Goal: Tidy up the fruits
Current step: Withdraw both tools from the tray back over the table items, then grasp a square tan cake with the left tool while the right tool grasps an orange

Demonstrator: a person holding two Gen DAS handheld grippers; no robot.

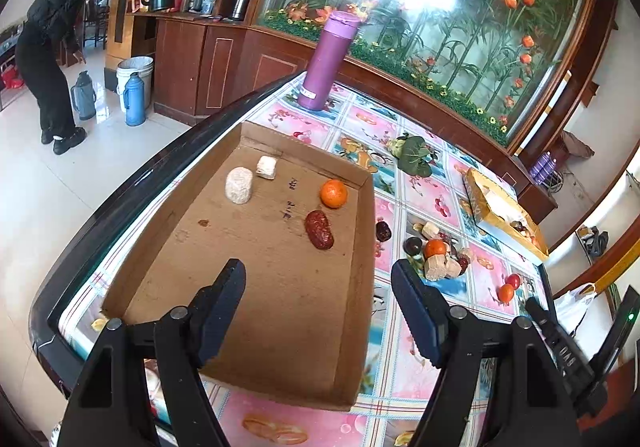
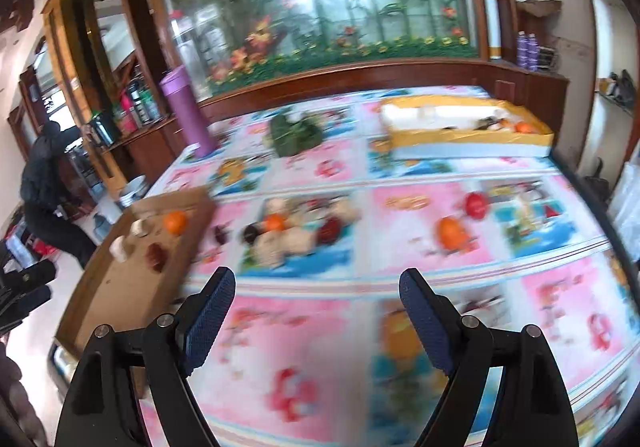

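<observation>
Sharply, the left wrist view lists the tray point(image 1: 256, 287) contents: two pale blocks point(image 1: 239, 185), an orange point(image 1: 333, 193) and a red date point(image 1: 319, 229), all apart. Left gripper point(image 1: 318, 295) spread, empty, over the tray's near end. A fruit pile point(image 1: 434, 253) lies on the cloth at 3 o'clock of the tray. The right wrist view, blurred, alone shows the yellow box point(image 2: 472, 137) whole, at 1 o'clock, and two loose fruits point(image 2: 452, 233) clearly. Right gripper point(image 2: 318, 305) spread, empty, above the floral cloth point(image 2: 304, 327). Purple flask point(image 1: 329, 61) at the table's far edge; flowered glass panel point(image 1: 460, 7) behind; a bystander point(image 1: 52, 47) at 10 o'clock.
</observation>
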